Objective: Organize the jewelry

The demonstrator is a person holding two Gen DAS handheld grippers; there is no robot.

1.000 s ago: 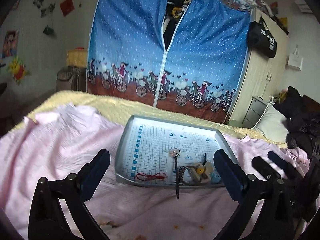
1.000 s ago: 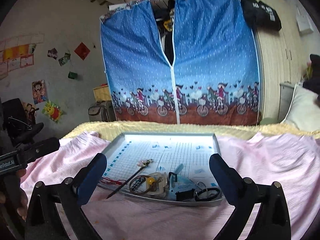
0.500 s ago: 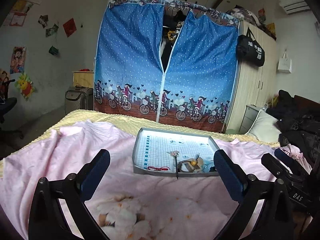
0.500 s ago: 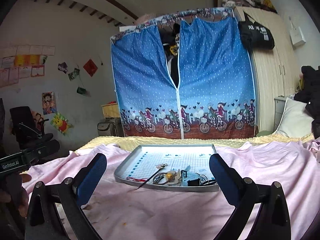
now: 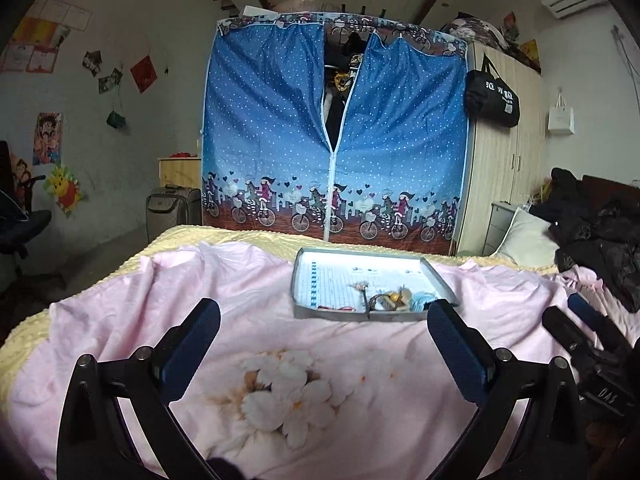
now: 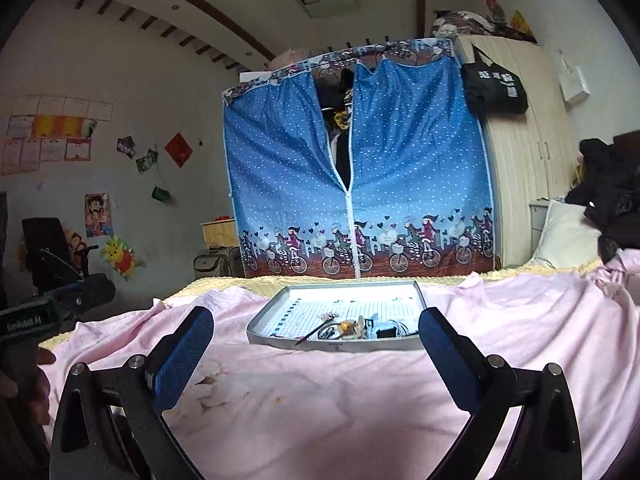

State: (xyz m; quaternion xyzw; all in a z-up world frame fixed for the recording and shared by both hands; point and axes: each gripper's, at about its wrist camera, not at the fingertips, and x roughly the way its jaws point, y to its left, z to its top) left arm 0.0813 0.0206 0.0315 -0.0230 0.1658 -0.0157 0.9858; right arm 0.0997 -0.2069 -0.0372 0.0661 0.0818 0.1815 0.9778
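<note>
Left wrist view: bed covered by a pink blanket (image 5: 248,320) with a pale flower print; a yellow cover shows along its far edge. Blue fabric wardrobe (image 5: 332,140) stands behind the bed.

Grey tray (image 5: 298,280) with a grid-printed liner sits on the blanket toward the far edge of the bed. Jewelry is bunched at the tray's near edge, mostly toward the near right corner. Far half of the tray is bare.

Left gripper (image 5: 324,344): jaws spread wide, nothing between them, well short of the tray. Right gripper (image 6: 316,352): likewise spread and empty, tray centred ahead of it.

Items, large to small:
- dark hair stick (image 6: 314,330) with a floral head, tip overhanging the tray's near rim
- cluster with a yellow bead (image 6: 345,325), rings or loops tangled; detail too small to tell
- red cord (image 5: 343,309) near the near left corner

Handling judgement: all light. Stick is stiff and thin; pinch mid-shaft. Cord is limp and will slip, so take it where it bunches. Cluster may lift as one clump.
</note>
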